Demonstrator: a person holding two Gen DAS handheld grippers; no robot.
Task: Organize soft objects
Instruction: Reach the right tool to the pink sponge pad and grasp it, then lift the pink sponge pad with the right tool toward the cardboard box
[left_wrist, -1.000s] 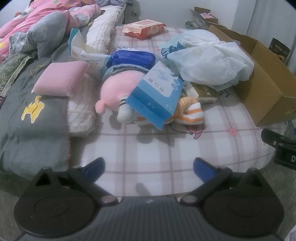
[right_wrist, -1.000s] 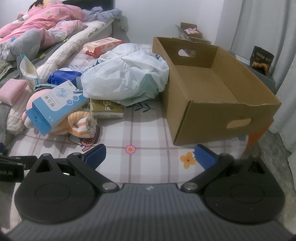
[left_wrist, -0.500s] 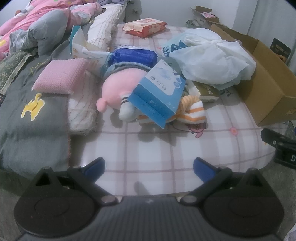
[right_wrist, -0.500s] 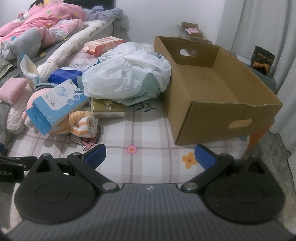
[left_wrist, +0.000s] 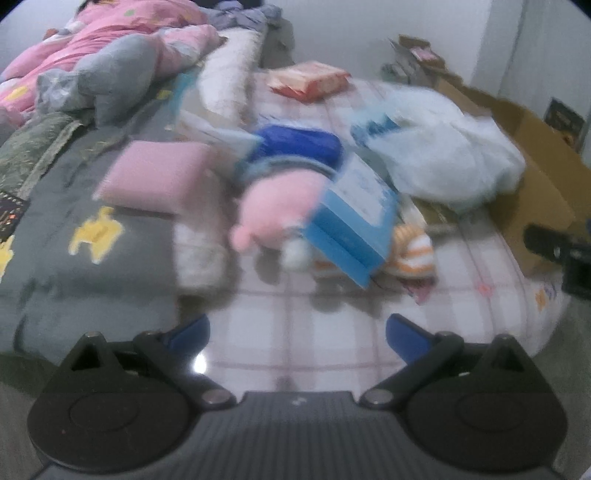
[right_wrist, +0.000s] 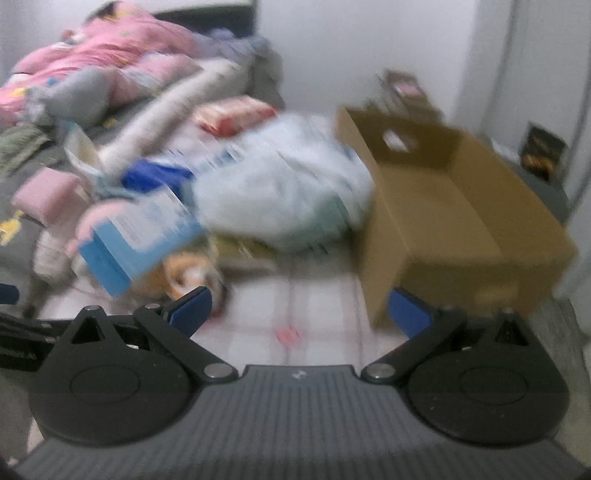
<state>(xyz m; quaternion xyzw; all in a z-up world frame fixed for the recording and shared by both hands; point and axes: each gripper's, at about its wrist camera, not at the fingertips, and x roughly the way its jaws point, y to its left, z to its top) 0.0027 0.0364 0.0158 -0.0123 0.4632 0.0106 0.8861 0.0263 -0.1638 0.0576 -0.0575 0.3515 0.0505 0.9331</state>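
Plush toy (left_wrist: 275, 206) nearer, both views blurred

White walls (right_wrist: 369, 55), plaid-sheeted bed (left_wrist: 295, 325), grey curtain (right_wrist: 535, 74)

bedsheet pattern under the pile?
Pale pink-and-white plaid bedsheet with small flower prints; clearest in the left wrist view.

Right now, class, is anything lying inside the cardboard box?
No, the right wrist view shows the cardboard box open on top with only its bare brown floor.
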